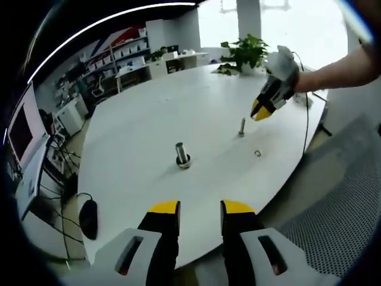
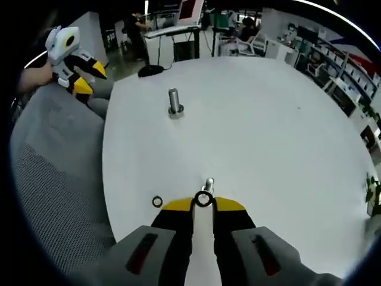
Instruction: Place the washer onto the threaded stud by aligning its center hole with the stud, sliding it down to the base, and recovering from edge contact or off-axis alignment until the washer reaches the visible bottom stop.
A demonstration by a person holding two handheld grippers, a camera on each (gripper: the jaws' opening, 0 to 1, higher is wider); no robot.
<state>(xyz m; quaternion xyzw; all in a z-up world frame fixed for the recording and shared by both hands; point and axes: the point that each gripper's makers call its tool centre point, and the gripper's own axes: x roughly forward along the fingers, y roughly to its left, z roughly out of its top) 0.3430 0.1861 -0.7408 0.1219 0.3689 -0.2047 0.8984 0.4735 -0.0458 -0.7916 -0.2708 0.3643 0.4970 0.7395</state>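
Observation:
A small threaded stud (image 2: 209,183) stands upright on the white table (image 2: 268,131), just beyond my right gripper (image 2: 203,204). That gripper is shut on a small metal washer (image 2: 203,199), held at the yellow fingertips close before the stud's top. A second washer (image 2: 157,201) lies flat on the table to the left of the jaws. In the left gripper view the same stud (image 1: 241,126) and the loose washer (image 1: 258,153) sit near the table's right edge, with the right gripper (image 1: 260,113) hovering above them. My left gripper (image 1: 200,207) is open off the table's near edge, holding nothing.
A larger stud with a collar (image 1: 182,155) stands near the table's middle, also seen as the big stud (image 2: 174,101). A potted plant (image 1: 247,53) sits at the far rim. Grey carpet (image 2: 53,155) borders the table; desks, shelves and monitors stand around.

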